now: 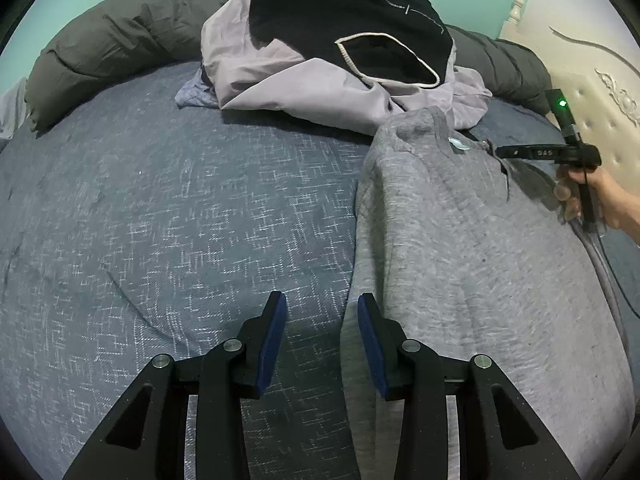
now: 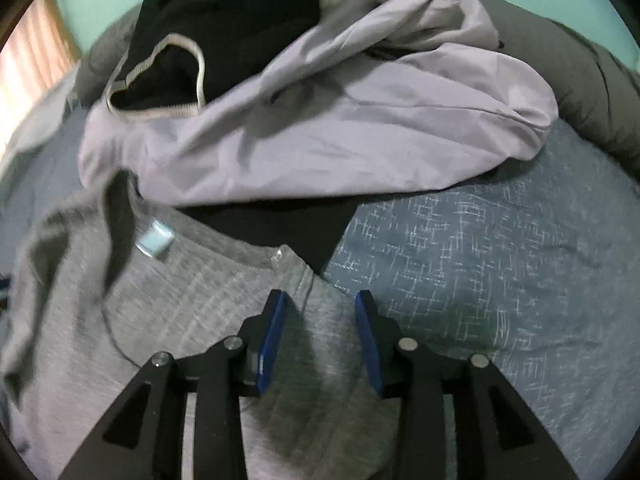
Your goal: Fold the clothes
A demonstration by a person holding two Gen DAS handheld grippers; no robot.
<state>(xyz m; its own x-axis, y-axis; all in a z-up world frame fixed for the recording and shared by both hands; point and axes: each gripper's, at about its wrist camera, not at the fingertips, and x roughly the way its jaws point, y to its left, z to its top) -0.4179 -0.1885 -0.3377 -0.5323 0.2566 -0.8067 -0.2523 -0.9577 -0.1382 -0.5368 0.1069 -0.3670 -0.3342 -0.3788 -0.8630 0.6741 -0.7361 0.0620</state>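
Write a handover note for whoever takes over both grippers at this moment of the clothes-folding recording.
Left gripper: open, empty, hovering at the left edge of the grey sweater.
Right gripper: open, empty, over the sweater's collar-side corner, near its pale blue neck label.
The sweater lies spread on the blue patterned bedspread, left side bunched.
Behind it is an unfolded pile: lilac garment with a black top on it.
Done: sweater laid out; no fold visible.
Left: fold the sweater, then the pile.

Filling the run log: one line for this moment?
left gripper: open | right gripper: open | grey shirt: flat on bed
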